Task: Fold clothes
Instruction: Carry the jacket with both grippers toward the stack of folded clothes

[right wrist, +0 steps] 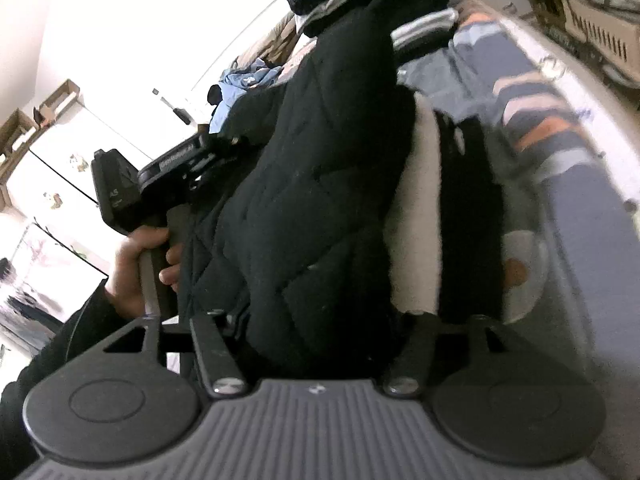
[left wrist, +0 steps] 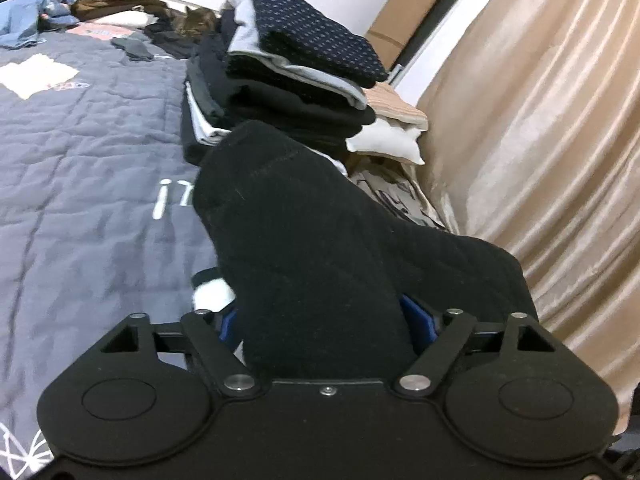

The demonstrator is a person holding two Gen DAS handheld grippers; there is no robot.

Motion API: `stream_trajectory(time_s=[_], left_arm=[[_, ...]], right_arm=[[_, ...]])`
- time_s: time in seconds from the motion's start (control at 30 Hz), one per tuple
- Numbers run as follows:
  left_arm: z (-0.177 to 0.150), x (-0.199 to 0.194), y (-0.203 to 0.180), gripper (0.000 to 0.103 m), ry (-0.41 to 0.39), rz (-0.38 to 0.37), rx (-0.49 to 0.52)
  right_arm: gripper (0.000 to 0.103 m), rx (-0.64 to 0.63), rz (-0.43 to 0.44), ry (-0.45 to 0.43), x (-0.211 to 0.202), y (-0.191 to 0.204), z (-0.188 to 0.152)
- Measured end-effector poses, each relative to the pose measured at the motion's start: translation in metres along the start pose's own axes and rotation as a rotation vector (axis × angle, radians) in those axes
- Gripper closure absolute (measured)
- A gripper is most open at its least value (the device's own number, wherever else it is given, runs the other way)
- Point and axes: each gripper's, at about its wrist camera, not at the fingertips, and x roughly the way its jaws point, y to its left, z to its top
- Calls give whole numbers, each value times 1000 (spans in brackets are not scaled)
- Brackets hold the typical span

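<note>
Two grippers share one black quilted garment [left wrist: 320, 240], thick and diamond-stitched with a white fleecy lining, bunched above a blue-grey quilted bedspread [left wrist: 80, 160]. The left gripper [left wrist: 324, 320] has its blue pads spread, the padded cloth lying loose between them. The right gripper [right wrist: 316, 320] stands part-way apart around the same bulky fold; whether its pads press on it I cannot tell. A hand [right wrist: 140, 268] grasps the left tool's handle. Behind, a neat stack of folded clothes [left wrist: 296, 76], topped by dotted navy fabric, sits beside a ribbed beige curtain [left wrist: 540, 140].
</note>
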Motion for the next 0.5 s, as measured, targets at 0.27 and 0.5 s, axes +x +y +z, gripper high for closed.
stream_trajectory(time_s=[0.27,0.5], left_arm=[[3,-52,7,18,-52,83,-16],[-8,-100,-10,18,-87,54,18]], right_arm=[[36,-17,-125,-86,-57,-5,-2],[36,-51,-76,-201,-94,26,-8]])
